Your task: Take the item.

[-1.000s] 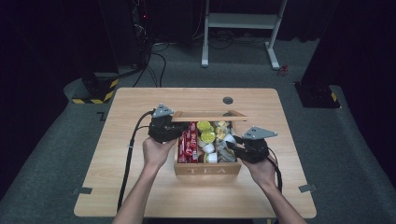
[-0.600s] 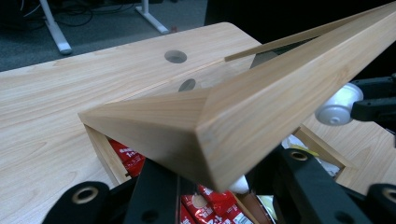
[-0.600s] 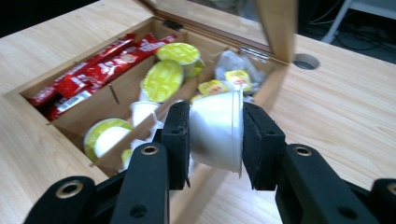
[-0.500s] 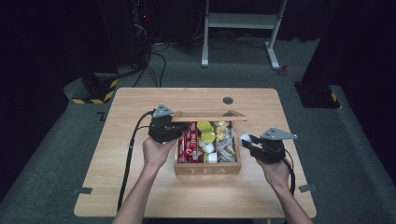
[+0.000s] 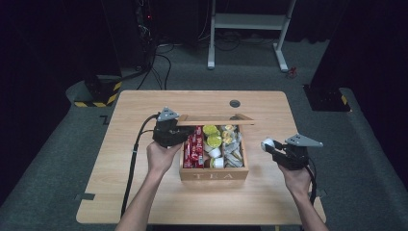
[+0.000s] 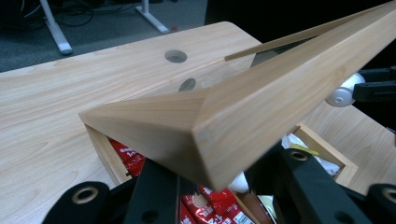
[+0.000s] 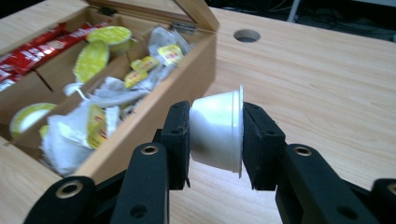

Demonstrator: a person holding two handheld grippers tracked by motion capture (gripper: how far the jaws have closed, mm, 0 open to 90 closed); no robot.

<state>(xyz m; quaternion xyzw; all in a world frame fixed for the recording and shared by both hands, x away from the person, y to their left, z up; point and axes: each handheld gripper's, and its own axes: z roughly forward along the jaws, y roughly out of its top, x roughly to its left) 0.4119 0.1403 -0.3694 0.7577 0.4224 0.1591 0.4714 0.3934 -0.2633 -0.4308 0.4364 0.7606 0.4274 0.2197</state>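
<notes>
Right gripper (image 7: 215,140): clamped on a small white creamer cup (image 7: 218,133), which lies on its side between the pads, foil lid against one pad and base against the other.
Cup's place: held above the bench (image 5: 144,192), just off the right side of the tea box (image 5: 214,174), nearer the bench's right edge than its middle; in the high view the cup (image 5: 267,143) sits at the gripper's (image 5: 275,148) tip, apart from the box.
Left gripper (image 5: 179,135): jaws closed on the corner of the box's wooden lid (image 6: 243,107), holding it raised and tilted over the box's back-left corner.
Tea box: open, near the bench's middle, "TEA" on its front wall.
Left compartment: red sachets (image 5: 193,147) lying lengthwise.
Middle compartment: round cups with yellow-green lids (image 5: 210,135) toward the back, white-sided cups (image 5: 216,158) toward the front.
Right compartment: paper tea bags with yellow tags (image 7: 100,119), loosely heaped.
Bench: pale wood, with a round cable hole (image 5: 235,103) near its far edge.
</notes>
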